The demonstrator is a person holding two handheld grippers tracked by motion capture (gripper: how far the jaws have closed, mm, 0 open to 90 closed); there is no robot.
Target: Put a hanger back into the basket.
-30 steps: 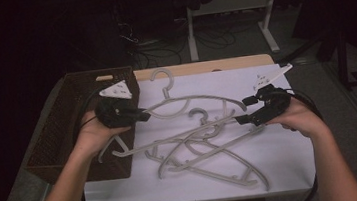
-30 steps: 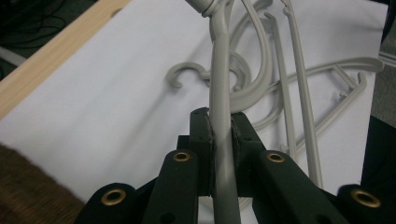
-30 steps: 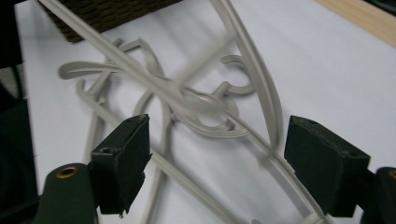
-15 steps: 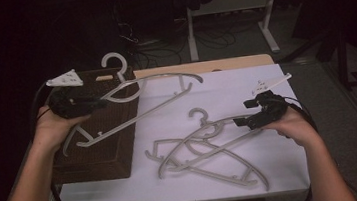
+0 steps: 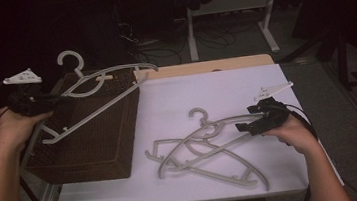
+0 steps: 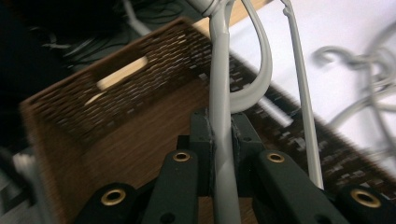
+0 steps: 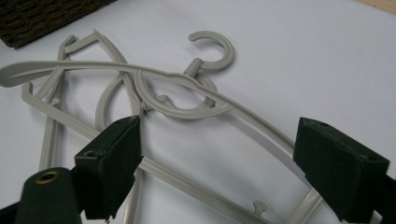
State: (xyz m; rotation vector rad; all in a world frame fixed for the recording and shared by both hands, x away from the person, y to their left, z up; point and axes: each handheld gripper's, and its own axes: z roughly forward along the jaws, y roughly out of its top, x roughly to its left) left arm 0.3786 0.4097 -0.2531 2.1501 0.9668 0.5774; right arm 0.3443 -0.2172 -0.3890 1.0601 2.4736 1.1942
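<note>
My left gripper [image 5: 55, 100] is shut on the bar of a grey plastic hanger [image 5: 106, 77] and holds it in the air over the brown woven basket [image 5: 96, 154] at the table's left end. In the left gripper view the jaws [image 6: 219, 127] clamp the hanger [image 6: 218, 70] above the basket's inside [image 6: 116, 107]. A tangled pile of grey hangers [image 5: 204, 145] lies mid-table. My right gripper [image 5: 243, 125] hovers at its right end, open, its jaws having just been opening. A hanger arm [image 7: 187, 81] passes below the wide gap [image 7: 219, 156], untouched by the pads.
A white sheet [image 5: 206, 92] covers the tabletop, with a strip of bare wood [image 5: 203, 66] along the far edge. Beyond it, on the dark floor, are a white metal frame [image 5: 230, 17] and cables. The basket reaches the table's left edge.
My left hand has carried the held hanger leftwards from the pile to above the basket, rising a little. The right gripper has sunk slightly over the pile, its jaws a bit wider.
</note>
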